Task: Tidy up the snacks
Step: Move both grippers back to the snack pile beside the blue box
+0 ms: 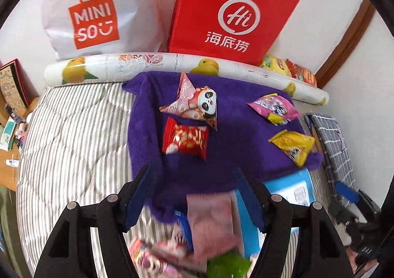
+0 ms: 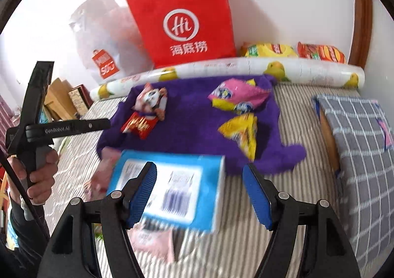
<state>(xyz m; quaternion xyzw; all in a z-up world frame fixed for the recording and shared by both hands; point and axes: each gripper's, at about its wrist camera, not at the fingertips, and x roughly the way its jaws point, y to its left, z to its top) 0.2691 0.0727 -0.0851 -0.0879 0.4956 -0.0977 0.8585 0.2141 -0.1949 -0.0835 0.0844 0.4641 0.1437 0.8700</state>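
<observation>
A purple towel (image 1: 236,145) lies on striped bedding and carries a panda packet (image 1: 197,103), a red packet (image 1: 186,139), a pink packet (image 1: 274,108) and a yellow packet (image 1: 294,146). My left gripper (image 1: 194,169) is open above the towel's near edge. A pale pink packet (image 1: 211,221) lies loose under it on a heap of blurred snacks. My right gripper (image 2: 199,166) is open over a blue box (image 2: 167,189); its left finger crosses the box without pressing it. The same towel (image 2: 192,125) and yellow packet (image 2: 242,132) lie beyond.
A red paper bag (image 1: 231,12) and a white Miniso bag (image 1: 96,22) lean on the wall behind a fruit-print roll (image 1: 172,61). Noodle packs (image 2: 270,50) sit at the back right. A grey checked bundle (image 2: 357,142) lies right. A hand (image 2: 39,172) holds the other gripper at the left.
</observation>
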